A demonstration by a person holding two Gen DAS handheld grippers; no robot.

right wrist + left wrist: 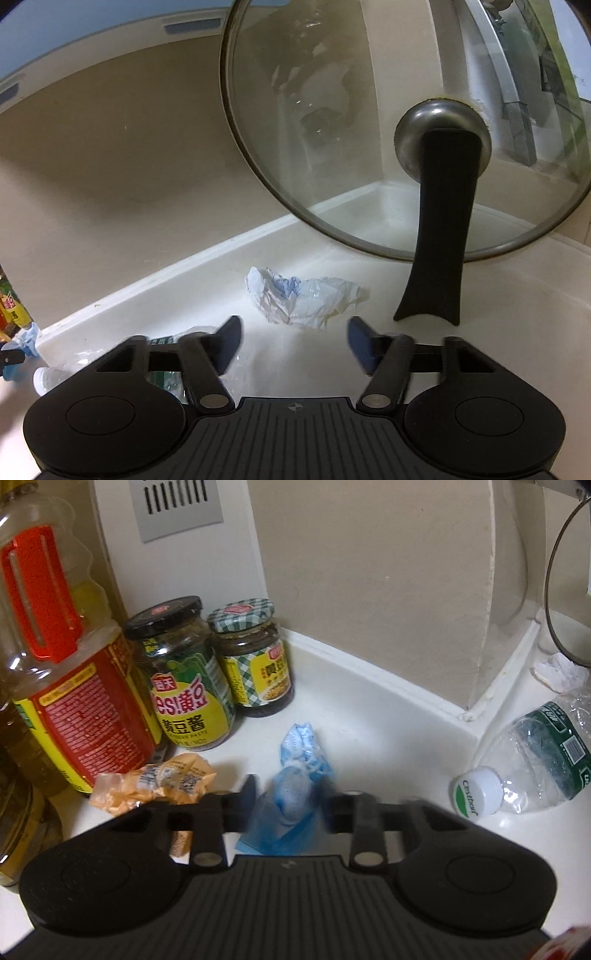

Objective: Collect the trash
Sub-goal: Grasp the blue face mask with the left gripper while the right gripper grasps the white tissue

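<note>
two soft scraps face you on the worktop [369, 716]: your left tool [290, 794] straddles the blue wad [295, 775], grip unclear; pinch its bunched middle, it's limp. your right tool [293, 336] gapes, empty, near the crumpled tissue [306, 299], feather-light, crushes easily.

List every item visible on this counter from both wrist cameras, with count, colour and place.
oil bottle: 1, clear with red handle and label, far left.
sauce jars: 2, yellow-green labels, beside the oil bottle.
orange wrapper: 1, crumpled, in front of the jars.
blue wad: 1, blue, between the left gripper's fingers.
plastic bottle: 1, clear, green label, white cap, lying on its side.
white wad: 1, white-blue, ahead of the right gripper.
glass lid: 1, black handle, leaning at the wall.
left gripper: black, around the blue wad.
right gripper: black, open.
</note>
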